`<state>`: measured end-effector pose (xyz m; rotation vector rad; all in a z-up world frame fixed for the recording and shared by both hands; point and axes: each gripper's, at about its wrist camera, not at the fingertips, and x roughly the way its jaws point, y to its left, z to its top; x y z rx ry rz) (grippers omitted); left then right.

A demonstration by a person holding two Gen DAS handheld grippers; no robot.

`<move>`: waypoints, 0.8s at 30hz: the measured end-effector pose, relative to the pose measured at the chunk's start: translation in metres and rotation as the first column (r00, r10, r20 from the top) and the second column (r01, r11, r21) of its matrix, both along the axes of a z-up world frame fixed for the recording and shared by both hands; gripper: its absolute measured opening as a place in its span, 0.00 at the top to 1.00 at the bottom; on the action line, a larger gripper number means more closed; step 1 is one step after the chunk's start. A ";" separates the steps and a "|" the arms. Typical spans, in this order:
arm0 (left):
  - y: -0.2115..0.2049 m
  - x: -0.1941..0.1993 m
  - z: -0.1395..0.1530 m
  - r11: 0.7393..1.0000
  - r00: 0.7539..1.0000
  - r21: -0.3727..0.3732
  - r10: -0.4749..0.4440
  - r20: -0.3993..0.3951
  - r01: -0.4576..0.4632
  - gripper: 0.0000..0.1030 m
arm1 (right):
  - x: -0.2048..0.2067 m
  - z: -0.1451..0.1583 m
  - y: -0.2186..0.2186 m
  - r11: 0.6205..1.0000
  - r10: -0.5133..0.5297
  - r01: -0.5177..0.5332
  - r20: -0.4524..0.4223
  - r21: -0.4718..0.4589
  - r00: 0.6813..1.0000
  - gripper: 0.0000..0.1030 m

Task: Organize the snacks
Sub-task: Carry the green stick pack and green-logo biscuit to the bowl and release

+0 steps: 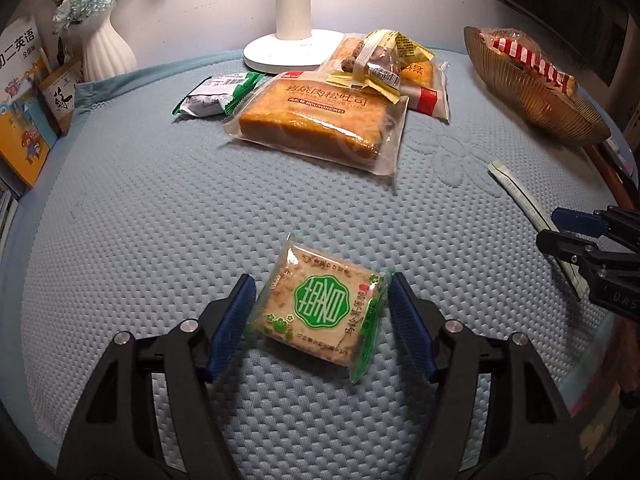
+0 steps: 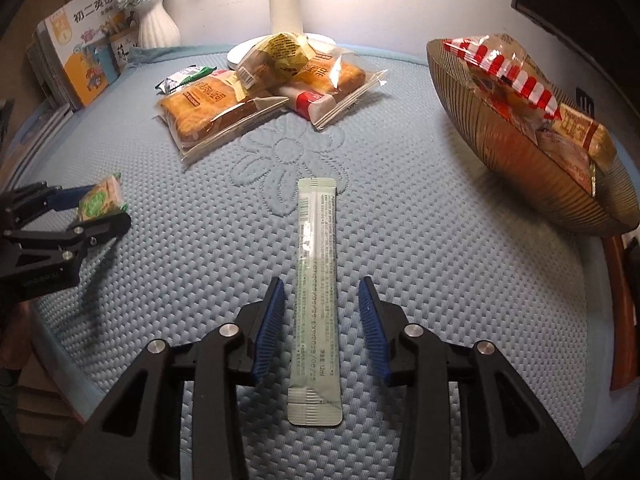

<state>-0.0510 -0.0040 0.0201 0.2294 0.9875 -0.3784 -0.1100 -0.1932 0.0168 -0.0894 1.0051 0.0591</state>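
Observation:
A square cracker packet with a green label (image 1: 320,304) lies on the blue quilted mat between the blue pads of my open left gripper (image 1: 322,310); narrow gaps show on both sides. The right wrist view has that packet (image 2: 100,198) in the left gripper (image 2: 105,206) at the left edge. My right gripper (image 2: 321,292) is open astride a long grey-green stick sachet (image 2: 316,288) that lies flat, untouched. A golden ribbed bowl (image 2: 520,152) at the right holds a red-striped packet (image 2: 508,68) and other snacks.
Bagged bread slices (image 1: 316,116), a yellow packet (image 1: 384,64) and a green-white packet (image 1: 216,96) are piled at the back of the mat. Behind them stand a white lamp base (image 1: 292,52), a white vase (image 1: 106,48) and books (image 1: 24,92). The bowl (image 1: 532,96) sits at the right.

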 end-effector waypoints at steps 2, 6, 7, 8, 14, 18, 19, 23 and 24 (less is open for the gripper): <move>-0.002 -0.002 0.002 1.000 1.000 0.009 0.001 0.018 -0.001 0.50 | -0.004 0.000 0.006 1.000 0.023 -0.023 0.013 -0.013 1.000 0.81; -0.004 -0.008 0.007 1.000 1.000 -0.007 0.006 0.023 -0.006 0.51 | -0.008 0.006 -0.002 0.998 0.029 -0.030 0.014 0.062 0.999 0.82; -0.006 -0.009 0.010 1.000 1.000 -0.018 0.003 0.028 -0.002 0.51 | -0.010 0.012 -0.007 0.994 0.028 -0.030 0.021 0.102 0.999 0.82; -0.008 -0.011 0.013 1.000 0.999 -0.030 -0.002 0.033 0.003 0.51 | -0.012 0.018 -0.012 0.991 0.023 -0.026 0.032 0.128 0.999 0.82; -0.045 -0.011 0.048 0.993 0.993 -0.078 -0.080 0.090 0.087 0.51 | -0.018 0.068 -0.054 0.983 -0.070 0.043 0.149 0.177 0.986 0.82; -0.091 0.000 0.075 0.976 0.979 -0.134 -0.155 0.129 0.172 0.51 | -0.013 0.104 -0.101 0.973 -0.174 0.129 0.244 0.190 0.954 0.82; -0.104 0.003 0.082 0.969 0.975 -0.152 -0.174 0.136 0.194 0.51 | -0.010 0.112 -0.114 0.969 -0.206 0.158 0.261 0.192 0.943 0.82; -0.161 0.023 0.108 0.936 0.956 -0.220 -0.242 0.168 0.276 0.51 | 0.010 0.132 -0.171 0.933 -0.331 0.266 0.287 0.243 0.899 0.81; -0.175 0.029 0.114 0.926 0.950 -0.236 -0.259 0.175 0.296 0.51 | 0.013 0.135 -0.185 0.922 -0.361 0.291 0.289 0.257 0.887 0.81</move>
